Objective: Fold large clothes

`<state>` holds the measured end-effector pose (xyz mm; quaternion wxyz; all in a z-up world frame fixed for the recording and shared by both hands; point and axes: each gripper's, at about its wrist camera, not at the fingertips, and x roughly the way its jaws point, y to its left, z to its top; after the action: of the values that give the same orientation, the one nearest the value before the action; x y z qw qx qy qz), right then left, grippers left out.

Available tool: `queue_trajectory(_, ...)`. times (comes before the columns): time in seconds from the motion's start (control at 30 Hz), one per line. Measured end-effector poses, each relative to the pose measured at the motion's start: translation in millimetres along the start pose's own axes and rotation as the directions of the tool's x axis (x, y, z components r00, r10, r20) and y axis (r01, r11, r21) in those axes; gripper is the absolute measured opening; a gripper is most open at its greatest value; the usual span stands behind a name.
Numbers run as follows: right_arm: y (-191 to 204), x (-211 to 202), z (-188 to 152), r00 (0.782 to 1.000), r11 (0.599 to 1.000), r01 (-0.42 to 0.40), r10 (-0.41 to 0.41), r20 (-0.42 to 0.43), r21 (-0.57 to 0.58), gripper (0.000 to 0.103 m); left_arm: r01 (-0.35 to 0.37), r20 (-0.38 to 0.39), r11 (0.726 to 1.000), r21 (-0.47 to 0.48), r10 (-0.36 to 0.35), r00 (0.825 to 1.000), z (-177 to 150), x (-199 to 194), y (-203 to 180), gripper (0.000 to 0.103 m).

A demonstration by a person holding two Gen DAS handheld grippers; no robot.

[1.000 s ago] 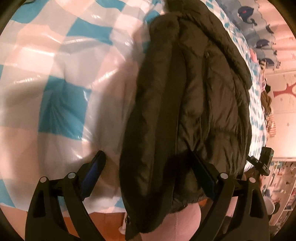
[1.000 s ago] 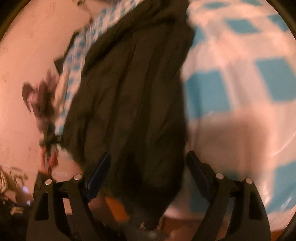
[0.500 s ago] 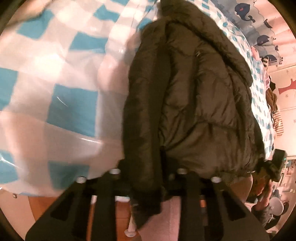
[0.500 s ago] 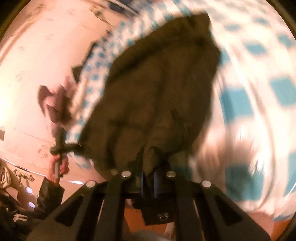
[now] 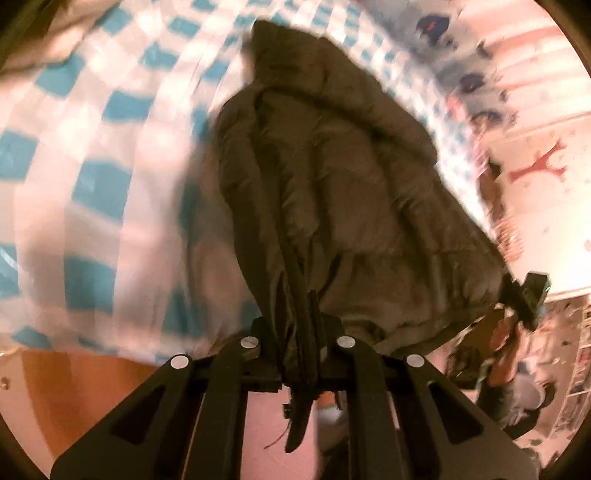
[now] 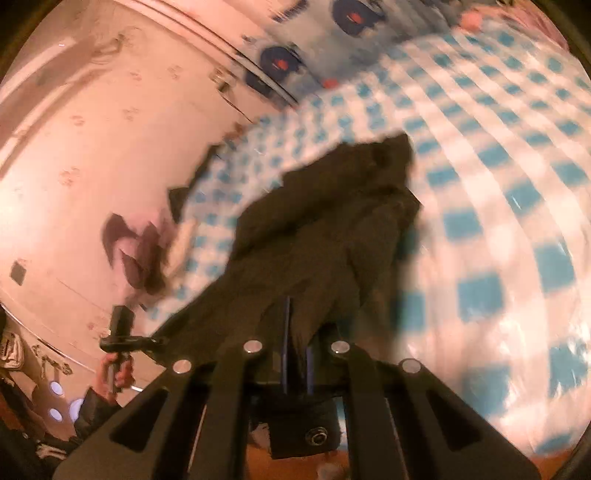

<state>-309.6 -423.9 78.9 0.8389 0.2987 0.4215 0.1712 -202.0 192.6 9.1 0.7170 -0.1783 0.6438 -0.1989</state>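
Note:
A dark olive puffer jacket [image 5: 343, 192] lies lengthwise on a bed with a blue and white checked cover [image 5: 96, 155]. My left gripper [image 5: 301, 332] is shut on the jacket's near hem at its left edge, lifting it off the bed. My right gripper [image 6: 295, 343] is shut on the jacket's [image 6: 325, 236] near hem at the other corner. The right gripper also shows in the left wrist view [image 5: 524, 295], and the left gripper in the right wrist view [image 6: 122, 332]. Both views are motion-blurred.
The checked cover [image 6: 498, 184] spreads wide around the jacket. A pink wall [image 6: 92, 147] with dark stickers stands beside the bed. A whale-print cloth [image 5: 443, 33] lies at the bed's far end. Orange floor [image 5: 74, 387] shows below the bed edge.
Both grippers went from open around the jacket's hem to shut on it. They have since risen and pulled back, lifting the hem so more of the bed and room shows.

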Motion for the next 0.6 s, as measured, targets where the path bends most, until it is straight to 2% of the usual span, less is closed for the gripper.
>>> queue_trajectory(0.07,-25,12,-22,0.992,0.997,0.075,-0.074,-0.102,0.01,0.009,-0.048,-0.093,0.999,0.001,0.048,0.995,-11,24,11,0.013)
queue_trajectory(0.13,-59,37,-54,0.952,0.983,0.182,-0.172,-0.255,0.015,0.011,-0.097,-0.156,0.995,-0.011,0.094,0.983,-17,41,26,0.027)
queue_trajectory(0.17,-71,40,-63,0.937,0.974,0.225,-0.212,-0.278,0.015,0.018,-0.098,-0.152,0.995,-0.025,0.093,0.984,-18,41,31,0.036)
queue_trajectory(0.2,-81,37,-70,0.935,0.969,0.245,-0.226,-0.273,0.038,0.026,-0.084,-0.108,0.996,-0.01,0.083,0.991,-19,37,36,0.044)
queue_trajectory(0.23,-86,31,-71,0.943,0.969,0.24,-0.216,-0.253,0.064,0.042,-0.097,-0.085,0.995,-0.023,0.095,0.992,-20,28,41,0.047)
queue_trajectory(0.27,-87,22,-69,0.948,0.965,0.25,-0.228,-0.223,0.075,0.053,-0.124,-0.06,0.992,-0.025,0.123,0.991,-22,18,45,0.05)
queue_trajectory(0.3,-82,13,-62,0.945,0.957,0.284,-0.27,-0.185,0.058,0.053,-0.186,-0.015,0.982,-0.029,0.185,0.983,-21,3,46,0.052)
queue_trajectory(0.33,-73,7,-51,0.941,0.951,0.31,-0.303,-0.148,0.025,0.053,-0.25,0.031,0.968,-0.028,0.251,0.967,-21,-12,45,0.052)
queue_trajectory(0.37,-67,5,-43,0.942,0.949,0.317,-0.314,-0.121,0.006,0.053,-0.305,0.087,0.952,-0.021,0.306,0.948,-14,-25,40,0.054)
queue_trajectory(0.4,-52,1,-28,0.945,0.947,0.321,-0.322,-0.061,-0.025,0.054,-0.334,0.158,0.942,-0.008,0.331,0.93,-8,-39,31,0.061)
queue_trajectory(0.47,-27,4,4,0.95,0.947,0.313,-0.311,0.038,-0.074,0.062,-0.321,0.302,0.947,0.032,0.297,0.906,15,-58,3,0.07)
queue_trajectory(0.5,-8,12,27,0.948,0.945,0.31,-0.3,0.107,-0.105,0.064,-0.32,0.351,0.946,0.048,0.284,0.892,25,-62,-8,0.077)
queue_trajectory(0.57,16,34,58,0.943,0.936,0.313,-0.288,0.164,-0.158,0.066,-0.326,0.47,0.941,0.095,0.246,0.848,56,-58,-43,0.088)
queue_trajectory(0.6,29,52,75,0.938,0.925,0.327,-0.292,0.186,-0.196,0.066,-0.325,0.504,0.938,0.121,0.224,0.834,76,-50,-59,0.088)
